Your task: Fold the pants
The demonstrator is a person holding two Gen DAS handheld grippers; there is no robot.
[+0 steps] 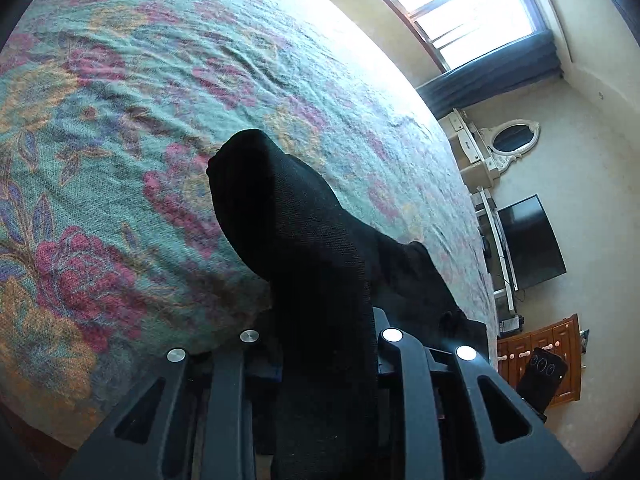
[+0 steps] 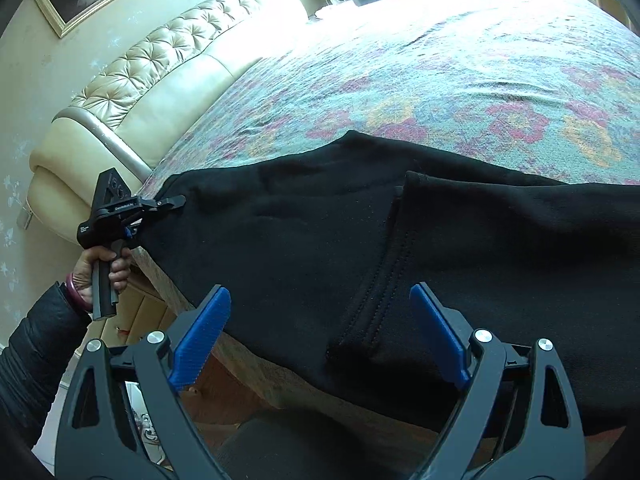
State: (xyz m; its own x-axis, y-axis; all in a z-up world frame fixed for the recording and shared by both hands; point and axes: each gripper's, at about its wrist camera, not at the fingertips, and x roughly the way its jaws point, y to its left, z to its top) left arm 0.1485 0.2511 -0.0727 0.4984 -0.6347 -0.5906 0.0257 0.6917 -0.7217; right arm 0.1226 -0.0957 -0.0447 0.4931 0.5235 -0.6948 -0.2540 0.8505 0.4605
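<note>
My left claw clamps the pants corner to lift a fold, while my right claw gapes, empty, above the bed.

A home bedroom: a floral bedspread, tufted headboard, mirrored dresser and curtained window.

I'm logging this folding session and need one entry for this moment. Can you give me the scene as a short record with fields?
surface: bed with teal floral bedspread
garment: black knit pants, spread over the near bed edge
left gripper: shut on a corner of the pants near the cream tufted headboard
left hand: grips the tool's handle
right gripper: open, blue pads apart above the pants' stitched seam, not gripping
fold: not yet made
</note>
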